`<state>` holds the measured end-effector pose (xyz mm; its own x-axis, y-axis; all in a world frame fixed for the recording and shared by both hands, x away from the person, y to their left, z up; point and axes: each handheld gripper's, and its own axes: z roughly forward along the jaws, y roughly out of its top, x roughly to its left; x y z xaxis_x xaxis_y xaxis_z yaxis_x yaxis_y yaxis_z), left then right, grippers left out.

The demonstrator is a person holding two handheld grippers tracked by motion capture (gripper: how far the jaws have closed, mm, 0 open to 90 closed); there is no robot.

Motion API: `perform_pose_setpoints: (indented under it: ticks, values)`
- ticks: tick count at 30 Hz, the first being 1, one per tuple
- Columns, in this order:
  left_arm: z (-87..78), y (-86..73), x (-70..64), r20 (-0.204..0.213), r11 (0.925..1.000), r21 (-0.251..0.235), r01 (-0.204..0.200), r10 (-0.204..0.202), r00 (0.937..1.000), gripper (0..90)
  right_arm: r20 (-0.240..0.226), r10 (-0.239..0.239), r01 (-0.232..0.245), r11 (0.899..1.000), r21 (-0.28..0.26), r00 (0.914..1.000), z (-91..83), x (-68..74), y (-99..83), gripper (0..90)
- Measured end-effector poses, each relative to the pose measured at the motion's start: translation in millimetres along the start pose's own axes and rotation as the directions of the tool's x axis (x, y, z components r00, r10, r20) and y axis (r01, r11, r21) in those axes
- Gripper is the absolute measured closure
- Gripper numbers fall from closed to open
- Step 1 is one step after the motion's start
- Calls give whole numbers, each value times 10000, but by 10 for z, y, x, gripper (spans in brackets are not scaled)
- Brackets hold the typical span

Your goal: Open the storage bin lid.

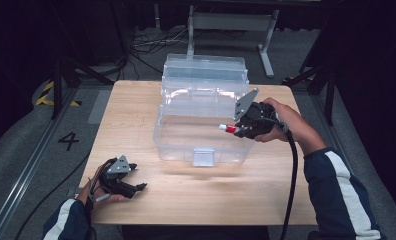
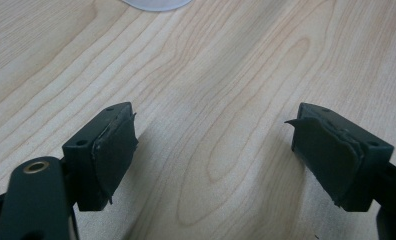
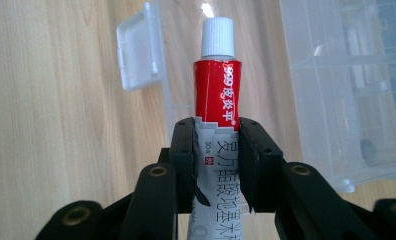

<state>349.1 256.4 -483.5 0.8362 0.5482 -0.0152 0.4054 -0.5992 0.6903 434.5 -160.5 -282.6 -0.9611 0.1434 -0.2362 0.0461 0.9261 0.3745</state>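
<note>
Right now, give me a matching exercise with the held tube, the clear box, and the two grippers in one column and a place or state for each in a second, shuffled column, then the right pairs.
Things:
1. red and white tube with a white ribbed cap
2. clear plastic storage box with a front latch
3. left gripper
4. right gripper

States:
A. jaws apart, nothing between them, low over the bare wooden table
B. standing open on the table, lid tipped back
C. clamped between two black jaws, cap pointing away from the hand
D. shut, held over the open box

Pairs: 1-C, 2-B, 3-A, 4-D
</note>
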Motion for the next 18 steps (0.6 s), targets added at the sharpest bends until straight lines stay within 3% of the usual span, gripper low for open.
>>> perform_pose_setpoints:
  ticks: [5, 18]
  values:
    - [0, 0, 0, 0, 10000, 6, 7, -7, 10000, 182, -44, 137, -136, 9997, 183, 9999, 72, -135, 44, 710]
    - [0, 0, 0, -4, 10000, 0, 1, -1, 10000, 182, -318, 210, -192, 9981, 582, 9993, 305, -275, 152, 710]
